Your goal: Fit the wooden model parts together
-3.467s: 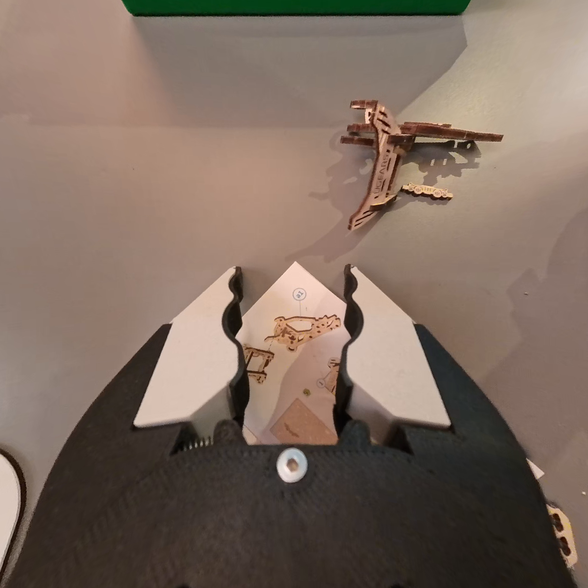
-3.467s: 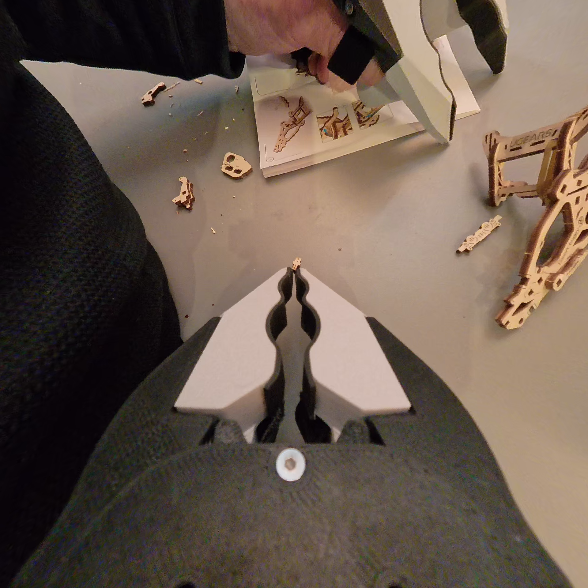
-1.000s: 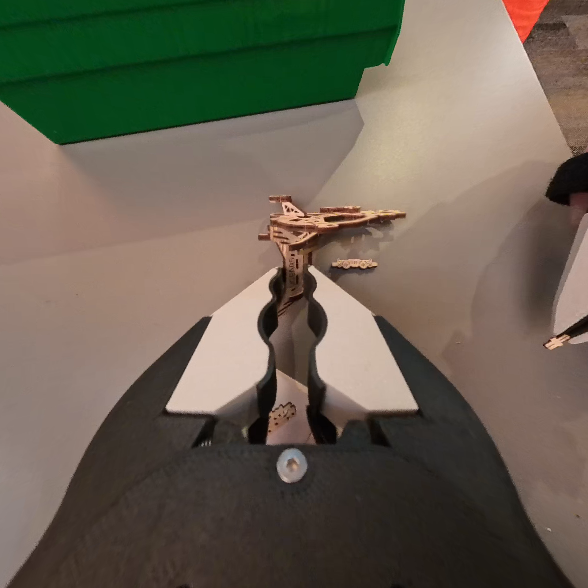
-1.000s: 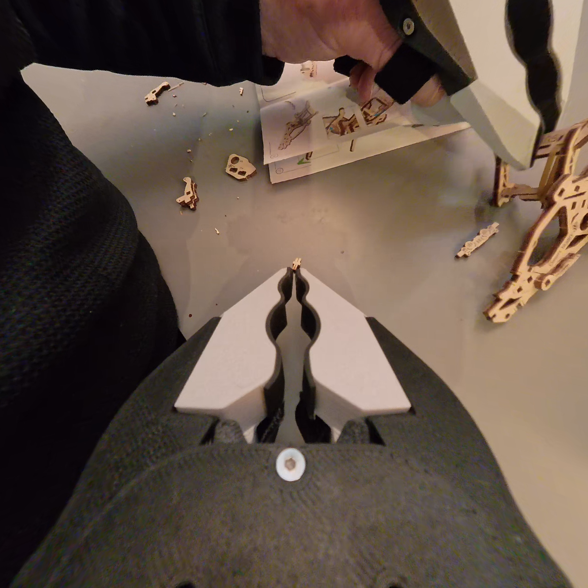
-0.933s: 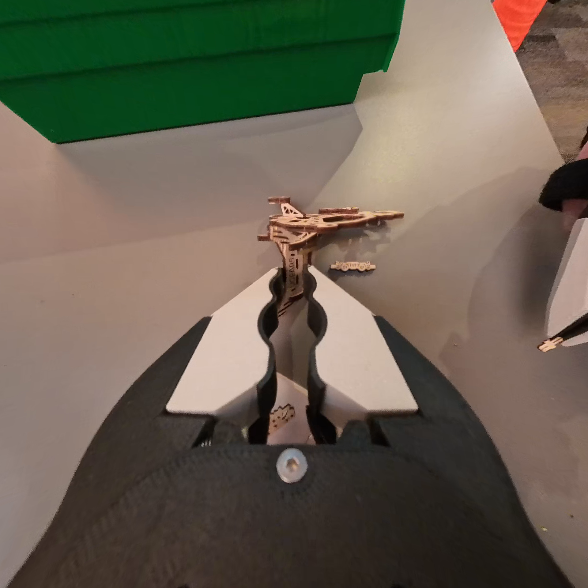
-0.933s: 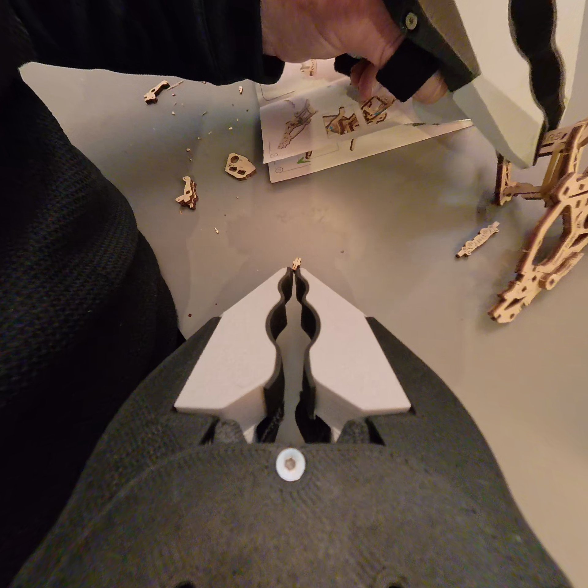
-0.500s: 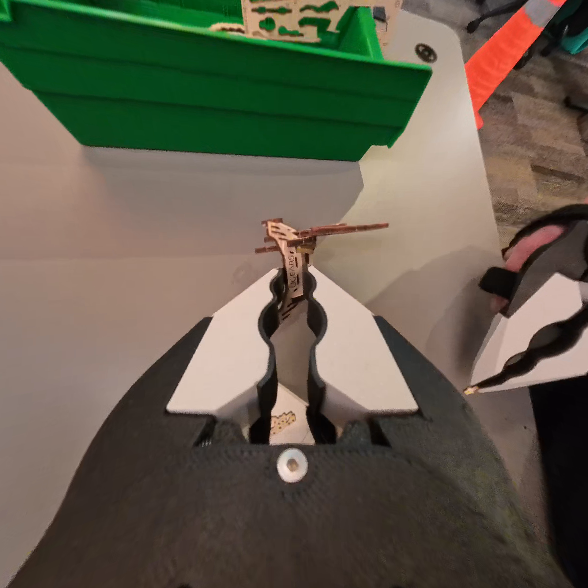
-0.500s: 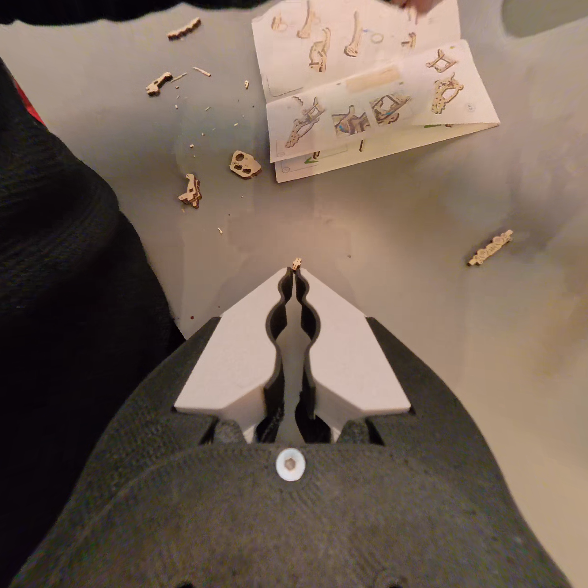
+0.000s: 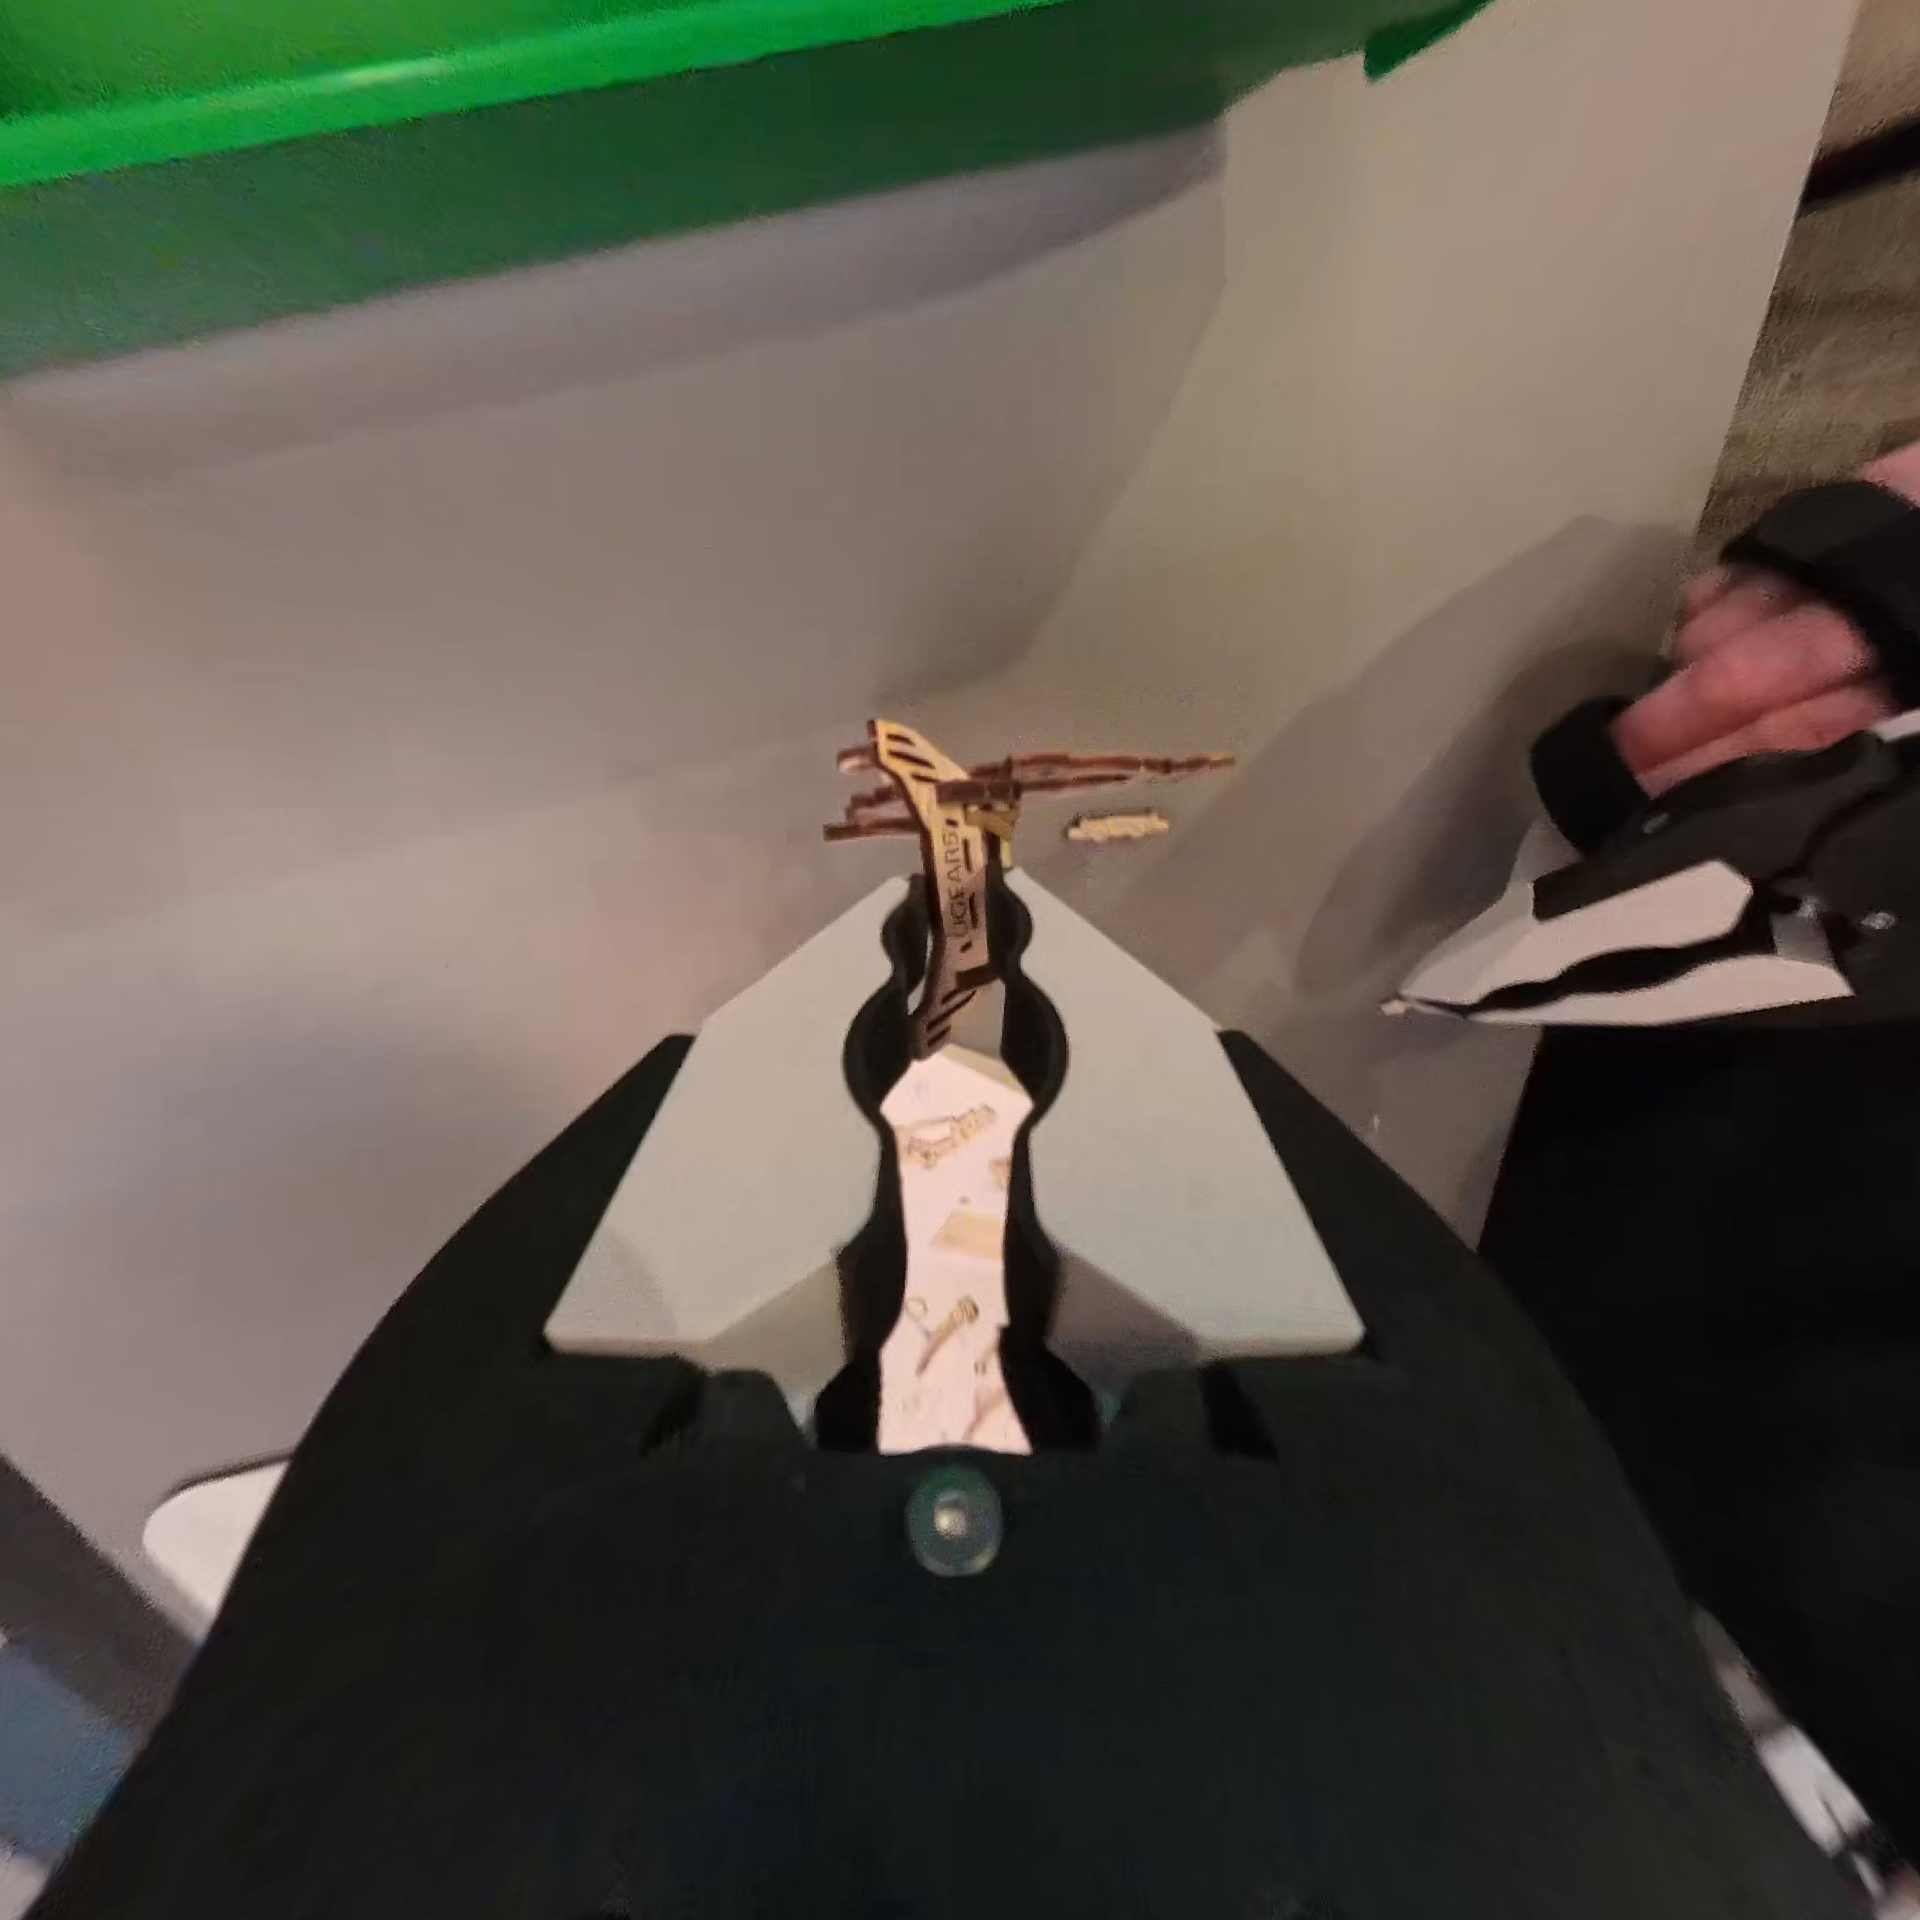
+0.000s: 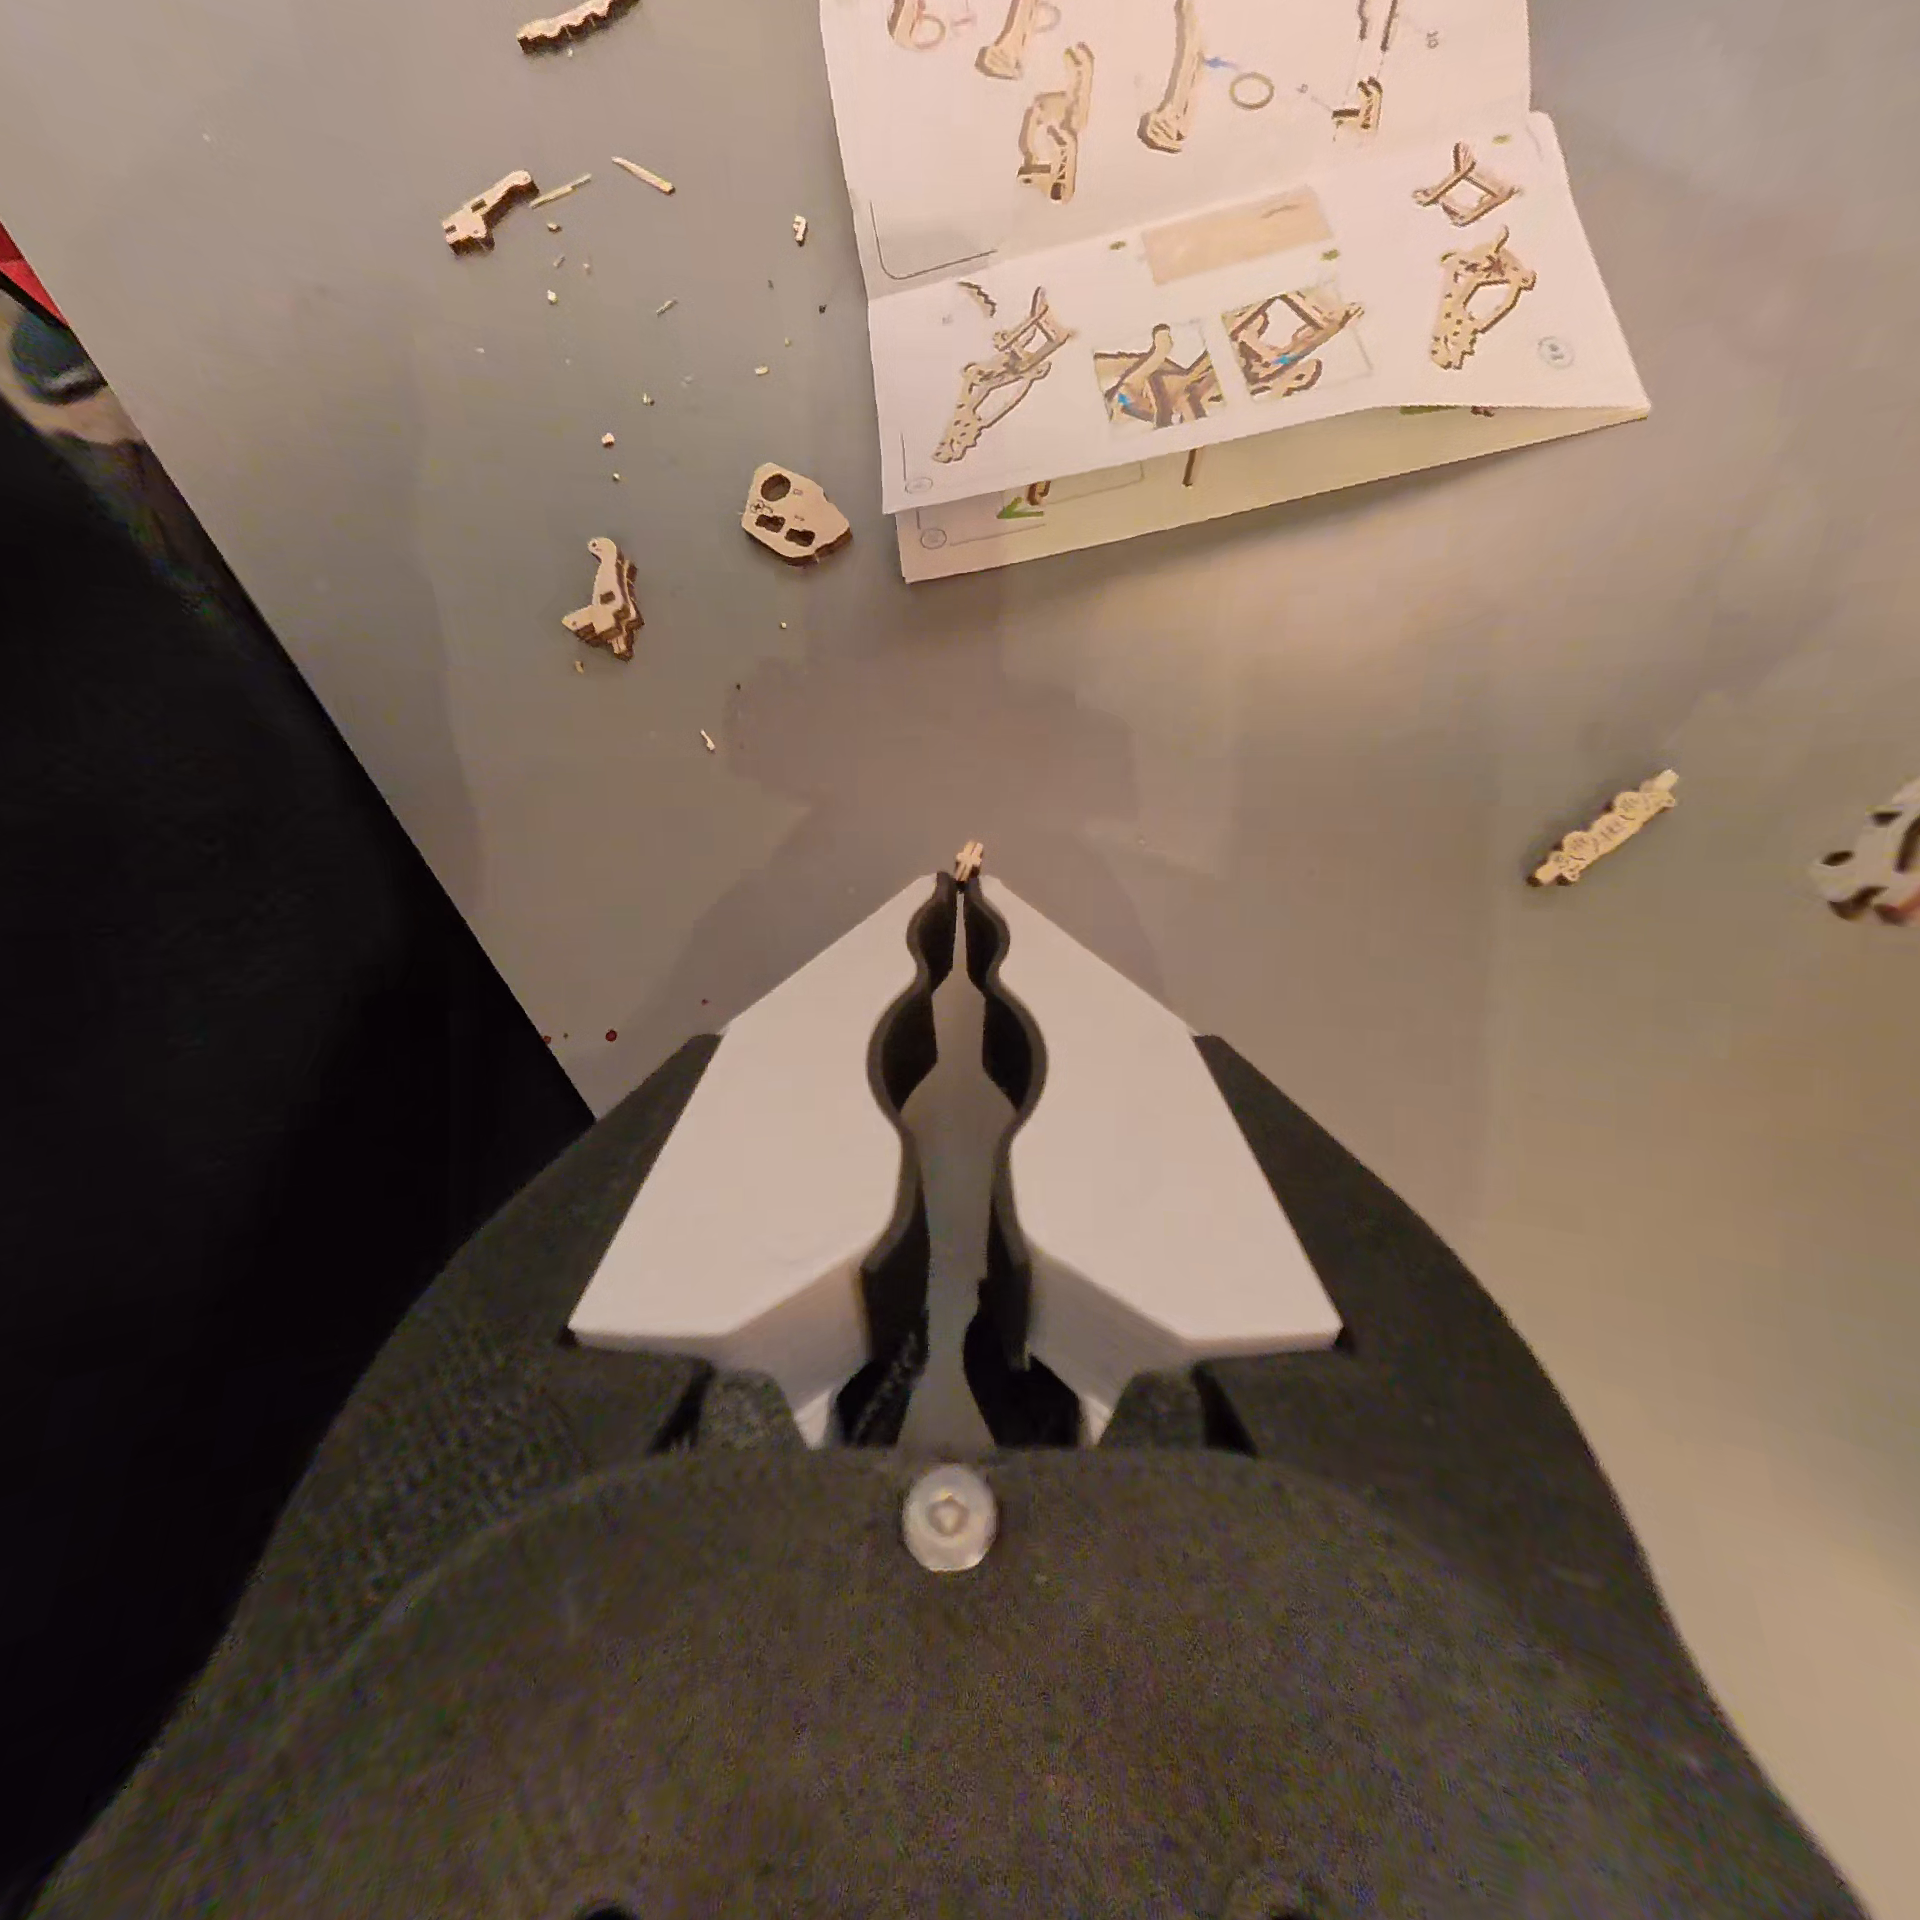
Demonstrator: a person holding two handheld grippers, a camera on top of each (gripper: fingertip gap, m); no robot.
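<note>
The left tongs (image 9: 961, 894) pinch the wooden model (image 9: 961, 831) at frame centre, above the grey desk (image 9: 416, 779). A green bin (image 9: 520, 156) fills the top; the right tongs (image 9: 1397, 1006) enter from the right edge.

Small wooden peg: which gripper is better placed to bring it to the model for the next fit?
Right. The right gripper already pinches the small wooden peg, while the left gripper is shut on the wooden model frame, holding it up.

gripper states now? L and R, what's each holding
Left gripper: closed on the wooden model frame, lifted off the table.
Right gripper: closed, pinching a tiny wooden peg at its tips.
</note>
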